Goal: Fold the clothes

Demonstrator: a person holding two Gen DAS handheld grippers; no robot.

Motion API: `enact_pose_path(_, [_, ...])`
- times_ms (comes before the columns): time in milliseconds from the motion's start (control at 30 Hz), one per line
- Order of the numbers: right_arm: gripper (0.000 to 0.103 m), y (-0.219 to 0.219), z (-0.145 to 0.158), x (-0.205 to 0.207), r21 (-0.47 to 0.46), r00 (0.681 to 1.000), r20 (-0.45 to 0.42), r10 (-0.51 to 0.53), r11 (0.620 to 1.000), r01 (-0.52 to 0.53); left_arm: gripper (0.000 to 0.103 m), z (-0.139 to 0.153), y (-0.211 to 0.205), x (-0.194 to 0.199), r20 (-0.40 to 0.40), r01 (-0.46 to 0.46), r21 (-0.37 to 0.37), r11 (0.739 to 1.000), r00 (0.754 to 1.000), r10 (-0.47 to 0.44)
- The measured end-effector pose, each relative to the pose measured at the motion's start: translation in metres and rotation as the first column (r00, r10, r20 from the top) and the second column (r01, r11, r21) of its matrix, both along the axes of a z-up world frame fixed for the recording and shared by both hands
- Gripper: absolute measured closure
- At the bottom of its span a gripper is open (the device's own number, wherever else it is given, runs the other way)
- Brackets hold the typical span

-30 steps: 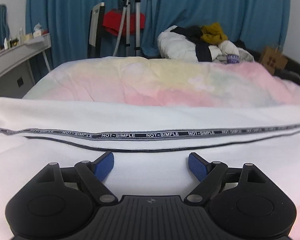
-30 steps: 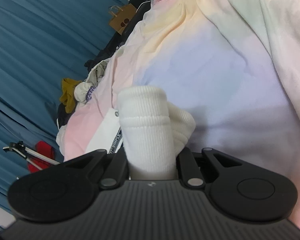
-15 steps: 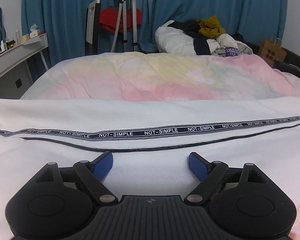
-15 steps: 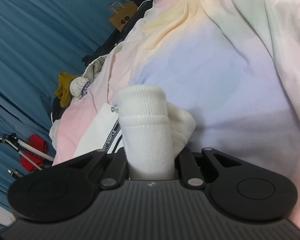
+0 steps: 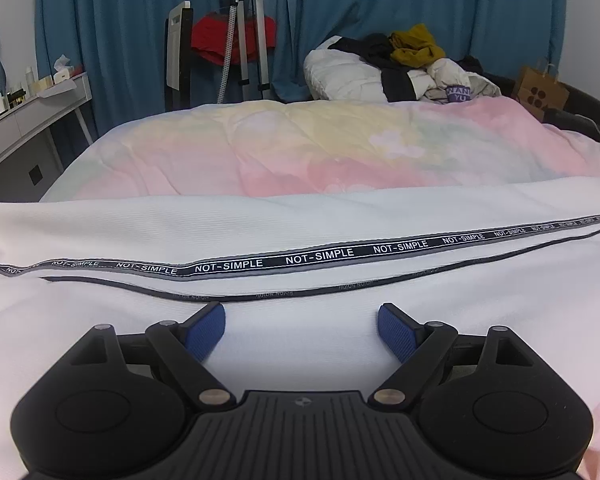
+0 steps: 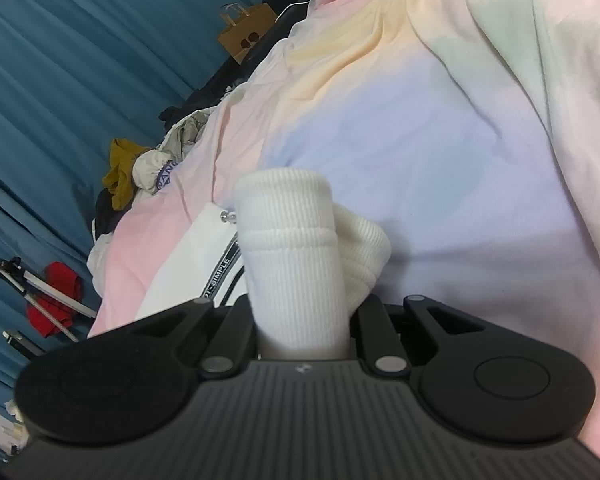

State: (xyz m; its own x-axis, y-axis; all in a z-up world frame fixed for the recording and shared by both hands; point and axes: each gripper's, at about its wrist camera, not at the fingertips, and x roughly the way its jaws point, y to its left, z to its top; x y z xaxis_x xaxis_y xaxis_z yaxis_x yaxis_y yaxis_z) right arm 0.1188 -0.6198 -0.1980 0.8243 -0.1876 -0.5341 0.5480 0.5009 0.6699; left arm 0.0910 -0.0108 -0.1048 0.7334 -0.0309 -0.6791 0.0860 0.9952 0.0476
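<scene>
While the duvet (image 5: 300, 152) covers the bed in pastel pink and yellow, the white garment (image 5: 300, 220) lies spread across its near part, its NOT-SIMPLE tape (image 5: 312, 258) running left to right. My left gripper (image 5: 301, 330) sits low over that cloth with its blue pads (image 5: 204, 332) spread wide, pinching nothing. My right gripper (image 6: 302, 320) is pressed on the ribbed cuff (image 6: 288, 240), which sticks up between its fingers above the duvet.
</scene>
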Motion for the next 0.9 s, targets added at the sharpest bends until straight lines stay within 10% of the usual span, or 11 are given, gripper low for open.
enact_pose_path(900, [0.09, 0.017, 0.032, 0.003, -0.168, 1.0, -0.001, 0.019, 0.986, -0.019, 0.017, -0.005, 0.001, 0.011, -0.022, 0.018, 0.015, 1.0, 1.0, -0.017])
